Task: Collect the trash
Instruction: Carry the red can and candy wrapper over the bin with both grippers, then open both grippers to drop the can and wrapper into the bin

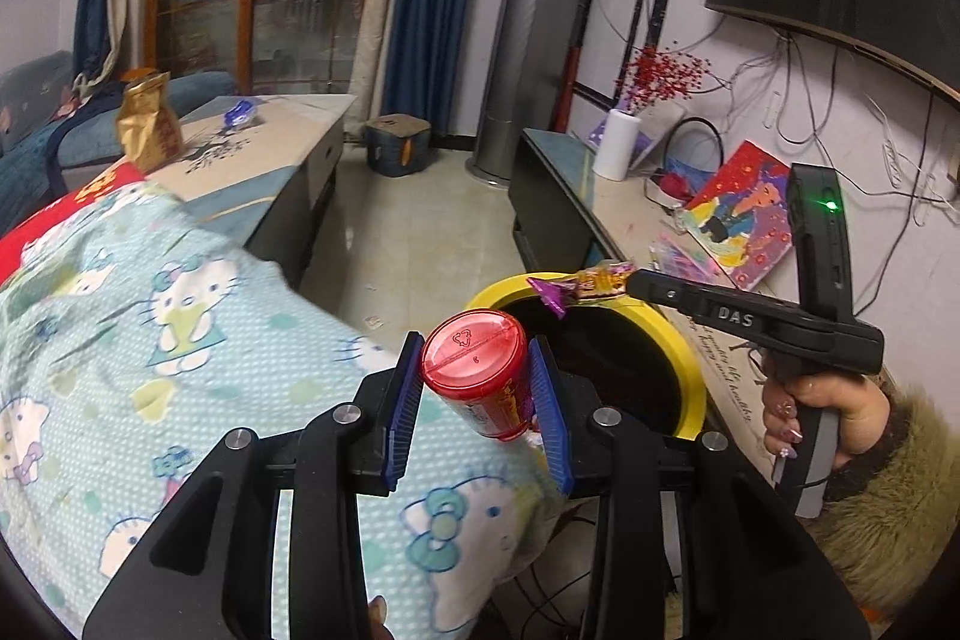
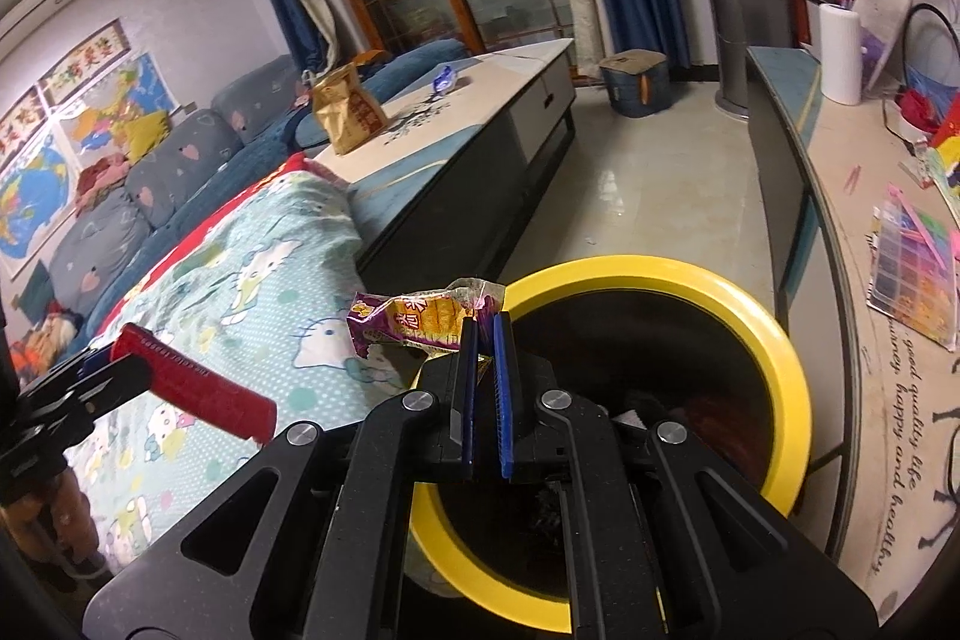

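From the left wrist camera, the left gripper [image 1: 474,388] has its blue ribbed fingers [image 1: 403,400] clenched on a red plastic cup [image 1: 477,373], a smooth cylinder with its round end toward the camera, held above a patterned blanket [image 1: 150,328] just beside the bin [image 1: 690,370]. The bin is round, yellow-rimmed and dark inside (contents unreadable here). The right gripper [image 1: 630,283], held by a hand [image 1: 828,418], pinches a crinkled purple-and-yellow wrapper [image 1: 585,283] over the bin's far rim.

From the right wrist camera, the right gripper's fingers [image 2: 501,394] are pressed together on the wrapper's edge, at the bin's left rim. Dark debris lies inside. A gold foil bag [image 2: 348,109] stands near the bench's [image 2: 480,100] left edge.
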Demonstrator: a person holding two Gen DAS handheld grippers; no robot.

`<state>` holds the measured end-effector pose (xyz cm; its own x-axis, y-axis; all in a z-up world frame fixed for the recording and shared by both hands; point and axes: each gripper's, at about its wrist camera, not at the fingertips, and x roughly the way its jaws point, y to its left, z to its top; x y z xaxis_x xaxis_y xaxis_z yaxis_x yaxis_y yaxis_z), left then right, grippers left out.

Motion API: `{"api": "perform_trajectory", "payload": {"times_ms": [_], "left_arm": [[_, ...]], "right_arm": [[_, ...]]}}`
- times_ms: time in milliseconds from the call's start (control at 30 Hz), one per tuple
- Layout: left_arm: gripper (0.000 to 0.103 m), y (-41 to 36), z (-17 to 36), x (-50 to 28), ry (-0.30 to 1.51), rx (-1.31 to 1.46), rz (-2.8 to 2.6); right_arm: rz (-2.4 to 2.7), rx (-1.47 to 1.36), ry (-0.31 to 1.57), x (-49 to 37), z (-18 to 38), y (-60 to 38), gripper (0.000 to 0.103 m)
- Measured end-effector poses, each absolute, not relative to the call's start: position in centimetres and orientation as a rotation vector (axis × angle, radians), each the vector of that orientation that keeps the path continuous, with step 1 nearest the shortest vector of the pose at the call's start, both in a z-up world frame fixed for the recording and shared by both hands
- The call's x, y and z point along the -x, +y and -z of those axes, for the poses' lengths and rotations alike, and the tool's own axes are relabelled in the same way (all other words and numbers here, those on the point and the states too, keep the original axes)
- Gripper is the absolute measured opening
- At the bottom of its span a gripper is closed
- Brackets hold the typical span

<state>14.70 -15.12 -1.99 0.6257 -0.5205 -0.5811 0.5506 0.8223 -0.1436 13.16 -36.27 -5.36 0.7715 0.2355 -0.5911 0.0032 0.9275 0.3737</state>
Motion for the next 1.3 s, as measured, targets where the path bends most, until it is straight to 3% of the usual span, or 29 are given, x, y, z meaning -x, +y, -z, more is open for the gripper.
{"api": "perform_trajectory", "payload": {"times_ms": [1300], "left_arm": [[0.033,-25.5,6.5,-13.3,0.684,-0.126,0.769]], "right_arm": [[0.053,-0.478,0.762,-12.1,9.8,-42.9,0.003]]}}
